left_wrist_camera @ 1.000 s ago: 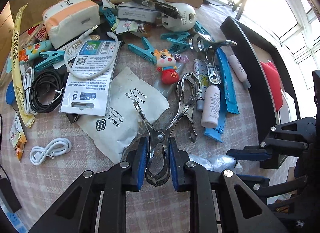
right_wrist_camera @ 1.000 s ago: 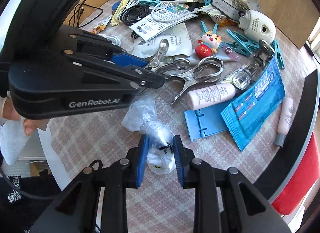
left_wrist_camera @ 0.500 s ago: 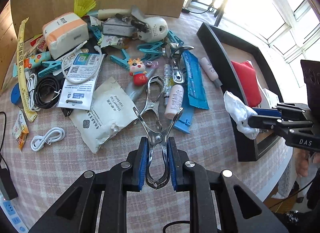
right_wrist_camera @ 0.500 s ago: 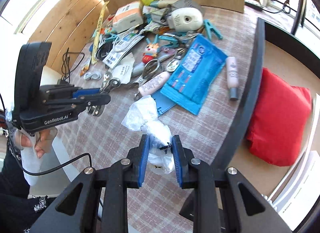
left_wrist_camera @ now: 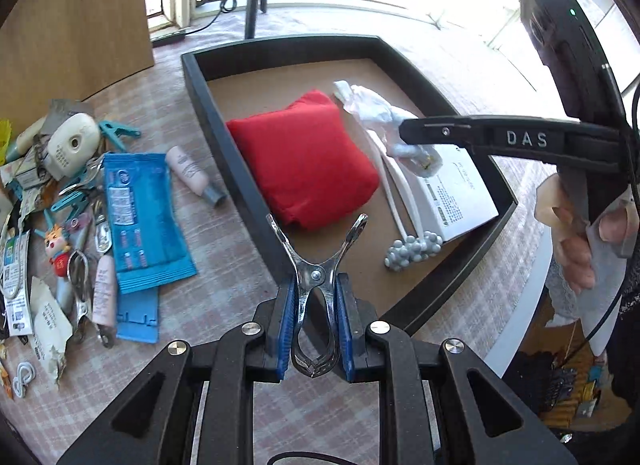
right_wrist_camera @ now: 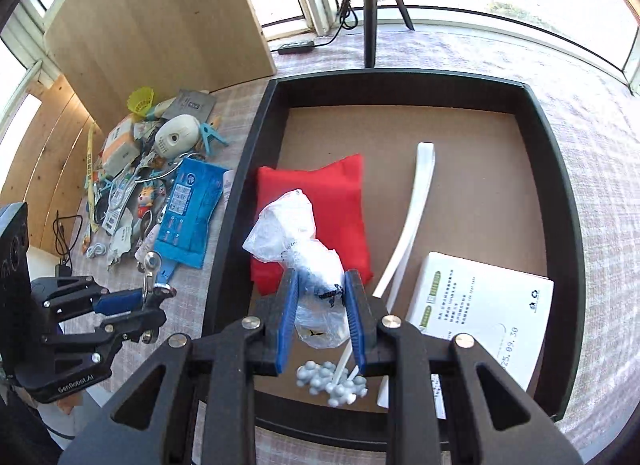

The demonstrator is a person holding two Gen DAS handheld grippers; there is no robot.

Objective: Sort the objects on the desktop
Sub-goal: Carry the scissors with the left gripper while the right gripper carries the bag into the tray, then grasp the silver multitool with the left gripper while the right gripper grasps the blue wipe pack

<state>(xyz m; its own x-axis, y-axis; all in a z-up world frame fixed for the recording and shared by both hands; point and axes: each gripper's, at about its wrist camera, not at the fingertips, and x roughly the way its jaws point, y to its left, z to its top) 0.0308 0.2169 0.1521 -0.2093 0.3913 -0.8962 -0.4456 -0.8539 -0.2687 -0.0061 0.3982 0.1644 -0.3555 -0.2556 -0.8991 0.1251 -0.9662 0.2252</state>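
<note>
you've got both loads up near the black tray (right_wrist_camera: pixel 560 193), which sits at the window-side edge of the desk (left_wrist_camera: pixel 224 249). your right gripper (right_wrist_camera: pixel 320 317) is clenched on the crumpled plastic bag (right_wrist_camera: pixel 292 233) and hangs right over the tray floor, above the near edge of the red pouch (right_wrist_camera: pixel 320 189). so that drop is basically straight down; bag's bulk points away from you, toward the pouch.

your left gripper (left_wrist_camera: pixel 316 329) is clamped on the metal clip (left_wrist_camera: pixel 316 265), handles squeezed between the blue pads, the two prongs sticking up and forward in a v. it sits over the tray's near corner, right about on the rim, so i'd say the clip needs to go a bit further in, toward the red pouch, before you let go. the clip's long axis runs along the gripper's pointing line.

already in the tray: red pouch, a white box (right_wrist_camera: pixel 480 305) at the near window-side corner, a white massager stick (right_wrist_camera: pixel 416 201) w/ grey balls at the end lying btw pouch and box. free floor is mostly the far half. risk as i see it: clip landing on the rim and bouncing out, or bag snagging on the stick.

rest of the pile (blue sachet (left_wrist_camera: pixel 140 217), pink tubes, clips, white gadget) is well apart on the desk's other side, by the wood board.
</note>
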